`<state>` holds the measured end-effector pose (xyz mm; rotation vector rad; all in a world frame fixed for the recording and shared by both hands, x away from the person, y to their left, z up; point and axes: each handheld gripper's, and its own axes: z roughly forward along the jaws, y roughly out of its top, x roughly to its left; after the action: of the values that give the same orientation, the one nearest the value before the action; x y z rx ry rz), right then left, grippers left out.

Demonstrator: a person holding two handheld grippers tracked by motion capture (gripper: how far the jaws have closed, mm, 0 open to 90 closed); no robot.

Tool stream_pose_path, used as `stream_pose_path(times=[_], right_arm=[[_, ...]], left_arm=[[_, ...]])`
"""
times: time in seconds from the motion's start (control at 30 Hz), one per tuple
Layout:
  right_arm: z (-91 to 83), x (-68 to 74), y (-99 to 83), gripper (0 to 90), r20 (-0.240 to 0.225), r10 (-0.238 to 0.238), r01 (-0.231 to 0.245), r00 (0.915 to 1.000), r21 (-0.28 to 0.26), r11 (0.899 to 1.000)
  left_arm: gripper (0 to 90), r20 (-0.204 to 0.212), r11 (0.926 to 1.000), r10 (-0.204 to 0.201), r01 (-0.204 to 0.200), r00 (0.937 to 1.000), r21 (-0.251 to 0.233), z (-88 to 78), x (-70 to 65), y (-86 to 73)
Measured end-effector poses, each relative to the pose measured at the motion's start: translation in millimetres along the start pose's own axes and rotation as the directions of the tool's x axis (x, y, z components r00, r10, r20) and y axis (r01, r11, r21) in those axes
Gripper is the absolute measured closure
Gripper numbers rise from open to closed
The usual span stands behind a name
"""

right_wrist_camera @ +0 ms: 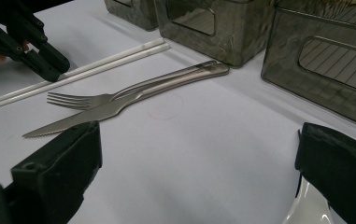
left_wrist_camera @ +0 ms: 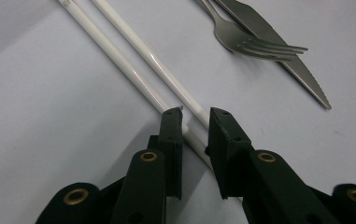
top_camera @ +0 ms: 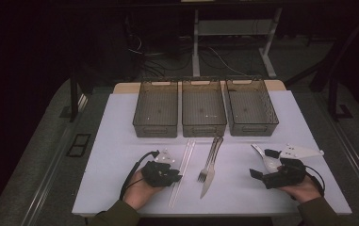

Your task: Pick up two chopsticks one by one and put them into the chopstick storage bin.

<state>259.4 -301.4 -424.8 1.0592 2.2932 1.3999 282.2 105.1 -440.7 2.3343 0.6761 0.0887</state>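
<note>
A pair of white chopsticks point(top_camera: 186, 155) lies on the white table, left of a metal fork point(top_camera: 205, 172) and knife point(top_camera: 208, 186) that rest side by side. My left gripper point(top_camera: 177, 178) is low over the chopsticks' near part. In the left gripper view its jaws point(left_wrist_camera: 195, 122) stand narrowly apart with both chopsticks point(left_wrist_camera: 133, 51) running between them, still flat on the table. A white spoon point(top_camera: 258, 150) lies at the right. My right gripper point(top_camera: 263, 163) is wide open around it, and the spoon's bowl point(right_wrist_camera: 306, 210) shows by the right jaw.
Three dark see-through bins point(top_camera: 156, 127), point(top_camera: 203, 128), point(top_camera: 255, 128) stand in a row across the back of the table. The fork point(right_wrist_camera: 77, 100) and knife point(right_wrist_camera: 68, 123) lie between the two grippers. The table's front edge runs just under both hands.
</note>
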Motion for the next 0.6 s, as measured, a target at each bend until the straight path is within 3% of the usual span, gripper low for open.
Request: stream_pose_path(times=[0.27, 0.37, 0.57, 0.6], right_arm=[[-0.3, 0.0, 0.0, 0.7, 0.000, -0.002, 0.002, 1.0000, 0.000, 1.000], [-0.4, 0.1, 0.1, 0.7, 0.000, -0.002, 0.002, 1.0000, -0.001, 1.000], [-0.9, 0.1, 0.1, 0.7, 0.000, 0.002, -0.002, 1.0000, -0.003, 1.000], [-0.7, -0.1, 0.1, 0.7, 0.001, 0.000, 0.000, 1.0000, -0.003, 1.000]], left_arm=[[73.0, -0.017, 1.0000, -0.004, 0.004, 0.9999, 0.007, -1.0, 0.2, -0.2], [68.6, -0.012, 0.9999, -0.012, 0.012, 0.9999, 0.004, -1.8, 0.2, -0.9], [63.4, -0.015, 0.9971, -0.072, 0.071, 0.9973, -0.025, -15.9, -10.3, -10.3], [63.3, -0.014, 0.9983, -0.055, 0.055, 0.9984, -0.019, -16.0, -11.7, -11.3]])
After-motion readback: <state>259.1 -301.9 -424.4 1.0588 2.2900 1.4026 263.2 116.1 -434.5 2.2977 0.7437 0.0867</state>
